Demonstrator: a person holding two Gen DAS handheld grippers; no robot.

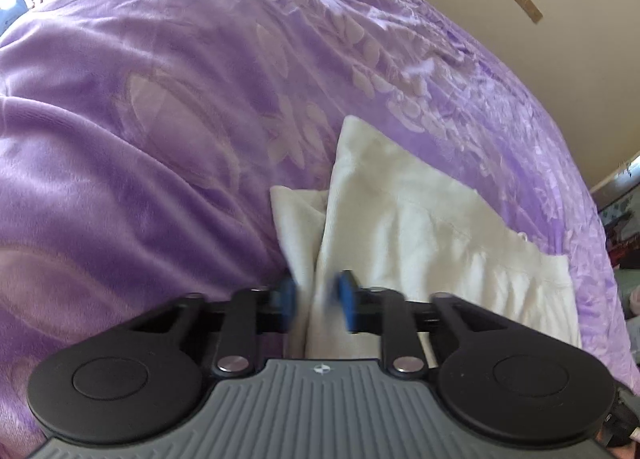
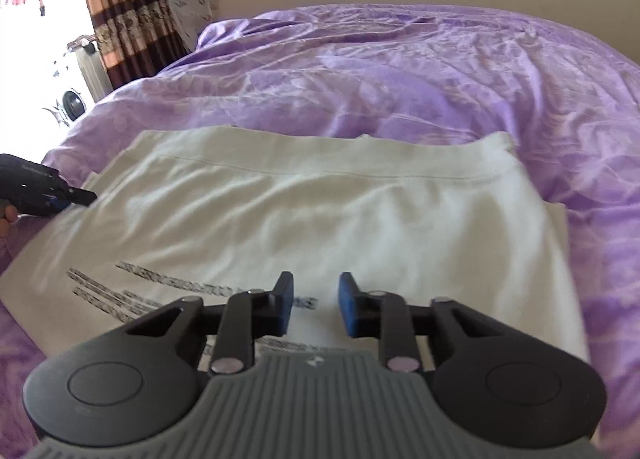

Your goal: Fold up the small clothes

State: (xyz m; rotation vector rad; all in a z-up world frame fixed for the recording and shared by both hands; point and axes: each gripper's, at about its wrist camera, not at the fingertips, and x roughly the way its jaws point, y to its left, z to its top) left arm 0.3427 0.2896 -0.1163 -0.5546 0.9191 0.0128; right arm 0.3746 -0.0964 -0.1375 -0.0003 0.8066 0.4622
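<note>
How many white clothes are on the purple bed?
1. A white garment lies spread on the purple blanket, with grey print near its front edge. The left tool pinches its left side. More could be hidden outside these views.

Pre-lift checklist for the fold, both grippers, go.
1. Left gripper pinching the white garment: ok, a bunched fold sits between its blue pads.
2. Right gripper gripping cloth: cannot tell; garment lies under it, gap shows between pads.
3. Garment flat on the purple blanket: ok in the right view, wrinkled.
4. Printed lines facing up: ok.
5. Far hem straight: ok.
</note>
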